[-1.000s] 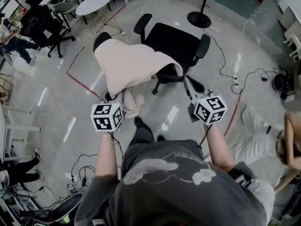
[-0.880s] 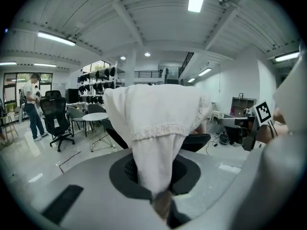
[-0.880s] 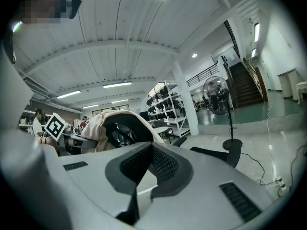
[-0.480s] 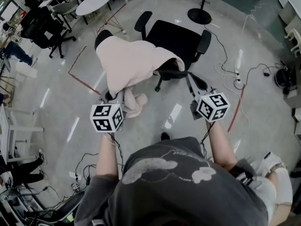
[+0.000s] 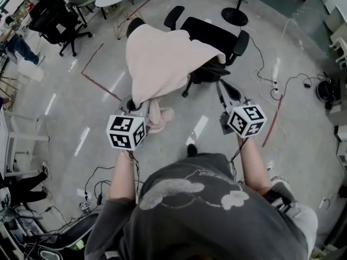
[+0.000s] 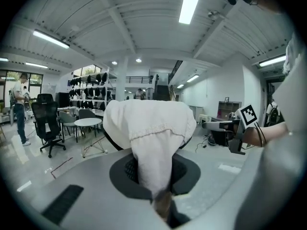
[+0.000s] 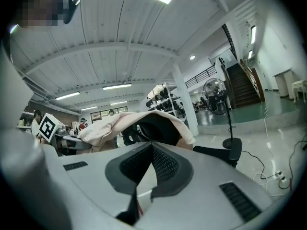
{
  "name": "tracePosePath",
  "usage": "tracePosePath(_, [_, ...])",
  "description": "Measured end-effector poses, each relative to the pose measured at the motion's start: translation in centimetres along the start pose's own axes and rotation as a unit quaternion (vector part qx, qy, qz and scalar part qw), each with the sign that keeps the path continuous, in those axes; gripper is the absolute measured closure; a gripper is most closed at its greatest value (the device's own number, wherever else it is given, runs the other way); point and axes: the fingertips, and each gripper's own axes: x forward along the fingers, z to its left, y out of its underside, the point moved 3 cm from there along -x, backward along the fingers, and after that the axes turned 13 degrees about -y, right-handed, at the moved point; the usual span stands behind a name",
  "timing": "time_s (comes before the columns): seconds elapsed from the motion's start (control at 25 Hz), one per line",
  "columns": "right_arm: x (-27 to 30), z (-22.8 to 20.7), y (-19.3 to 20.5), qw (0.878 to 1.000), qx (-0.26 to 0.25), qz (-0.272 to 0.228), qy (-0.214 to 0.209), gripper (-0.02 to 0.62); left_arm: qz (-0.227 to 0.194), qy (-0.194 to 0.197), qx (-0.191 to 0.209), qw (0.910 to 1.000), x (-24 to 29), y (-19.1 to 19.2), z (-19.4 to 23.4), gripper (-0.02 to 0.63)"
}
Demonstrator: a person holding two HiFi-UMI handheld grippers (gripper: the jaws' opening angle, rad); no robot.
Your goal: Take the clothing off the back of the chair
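- Left tool (image 5: 145, 108) is clamped on the lower edge of the clothing (image 5: 168, 58); in its own view I see the pale fabric run straight down into the jaws. My right tool (image 5: 221, 91) has its tips together on nothing, just short of the chair (image 5: 211, 34)
- Where does the garment sit now?
- Draped over the back of the chair, covering its top. 1 end is stretched down to my left tool, and a loose fold hangs beside it above the floor (image 5: 70, 118)
- Which step is that?
- I judge the grasp made and the pull-off in hand, not finished. Next I'd raise the left tool and draw it toward me, so the fabric clears the top of the back rather than tugging the whole chair along. The right tool could open and take the far corner by the armrest (image 5: 241, 39)
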Motion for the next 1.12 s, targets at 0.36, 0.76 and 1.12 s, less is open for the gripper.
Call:
tracePosePath(0.36, [-1.2,3.9,0.5,1.0,-0.009,-0.005,0.014,0.603,-0.01,0.008,-0.006,0.9999,-4.7,2.0,1.6,0.586])
tracePosePath(0.76, [-1.7,10.7,2.5,1.0,-0.014,0.004,0.015,0.603,-0.004,0.003,-0.029,0.9996,-10.7,5.1,5.2,0.586])
tracePosePath(1.12, [-2.7,14.7,4.0,1.0,-0.017,0.01,0.022,0.603,-0.002,-0.011,-0.052,0.9986,-15.4,7.3,8.1,0.586])
